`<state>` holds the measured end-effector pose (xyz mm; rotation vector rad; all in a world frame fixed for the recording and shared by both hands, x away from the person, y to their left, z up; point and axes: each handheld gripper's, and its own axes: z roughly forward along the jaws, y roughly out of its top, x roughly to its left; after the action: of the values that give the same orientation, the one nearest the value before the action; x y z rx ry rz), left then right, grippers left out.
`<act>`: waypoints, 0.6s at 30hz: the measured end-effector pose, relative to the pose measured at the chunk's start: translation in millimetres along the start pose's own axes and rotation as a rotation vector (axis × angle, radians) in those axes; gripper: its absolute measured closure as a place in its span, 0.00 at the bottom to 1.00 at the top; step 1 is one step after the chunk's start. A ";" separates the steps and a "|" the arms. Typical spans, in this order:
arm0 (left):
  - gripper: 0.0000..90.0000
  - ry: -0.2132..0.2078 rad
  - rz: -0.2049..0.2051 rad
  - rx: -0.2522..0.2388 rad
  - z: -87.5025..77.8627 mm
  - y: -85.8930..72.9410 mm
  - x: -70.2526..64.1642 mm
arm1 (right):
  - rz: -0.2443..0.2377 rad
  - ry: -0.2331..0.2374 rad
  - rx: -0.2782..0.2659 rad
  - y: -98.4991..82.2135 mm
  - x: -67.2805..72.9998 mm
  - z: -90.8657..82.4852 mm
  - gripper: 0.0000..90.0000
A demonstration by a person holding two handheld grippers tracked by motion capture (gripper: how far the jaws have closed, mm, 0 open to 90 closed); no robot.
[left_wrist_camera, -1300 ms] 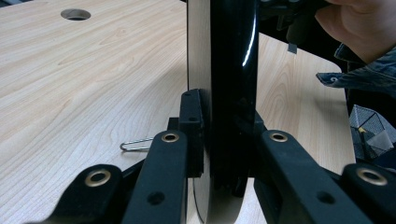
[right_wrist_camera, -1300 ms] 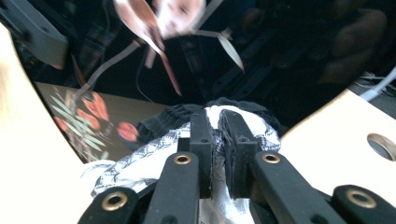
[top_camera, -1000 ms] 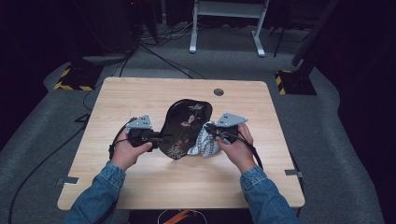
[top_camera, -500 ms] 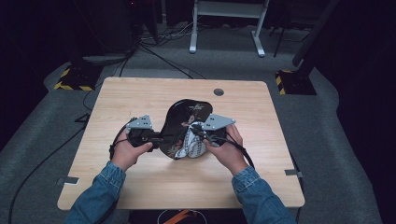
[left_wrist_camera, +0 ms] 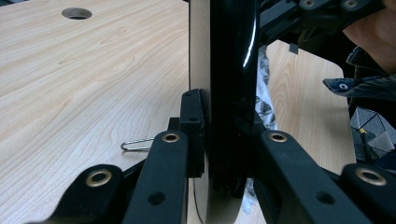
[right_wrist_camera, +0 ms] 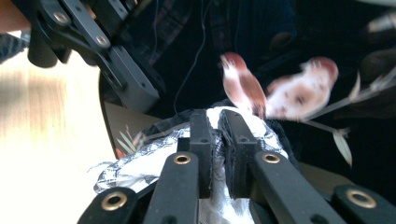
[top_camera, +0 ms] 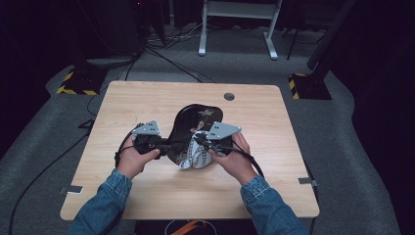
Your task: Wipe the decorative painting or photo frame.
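Note:
A glossy black tray (top_camera: 198, 115) with a bird print is tilted up from the wooden table (top_camera: 147, 103). My left gripper (top_camera: 171, 145) is shut on its near left edge. In the left gripper view the tray (left_wrist_camera: 231, 70) stands edge-on between the pads of my left gripper (left_wrist_camera: 224, 140). My right gripper (top_camera: 197, 142) is shut on a white cloth with a black pattern (top_camera: 193, 155), which it holds against the tray's near side. In the right gripper view, my right gripper (right_wrist_camera: 218, 140) pinches a fold of the cloth (right_wrist_camera: 140, 158) in front of the tray's bird print (right_wrist_camera: 280, 70).
A round cable hole (top_camera: 228, 96) lies in the table behind the tray. A small bent wire clip (left_wrist_camera: 135, 144) rests on the table by the left jaw. A white frame's legs (top_camera: 235, 29) and black cables (top_camera: 44, 166) stand on the grey floor.
My right gripper has moved left with the cloth, closer to the left gripper and over the tray. The left gripper has kept still.

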<state>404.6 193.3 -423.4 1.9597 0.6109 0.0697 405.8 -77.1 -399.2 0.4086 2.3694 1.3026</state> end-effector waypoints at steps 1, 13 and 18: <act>0.88 -0.002 -0.002 -0.001 0.1 -0.2 0.0 | 0.004 -0.003 0.005 -2.3 -1.4 -0.3 0.94; 0.87 -0.006 -0.004 0.000 0.3 -0.1 -0.5 | 0.058 -0.045 0.056 -28.0 -19.3 -5.5 0.94; 0.87 -0.006 -0.003 0.001 0.2 0.0 -0.4 | 0.081 -0.063 0.075 -38.9 -26.2 -7.3 0.94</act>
<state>404.4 192.9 -423.4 1.9590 0.6096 0.0618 422.9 -114.2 -423.3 0.5651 2.3771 1.2195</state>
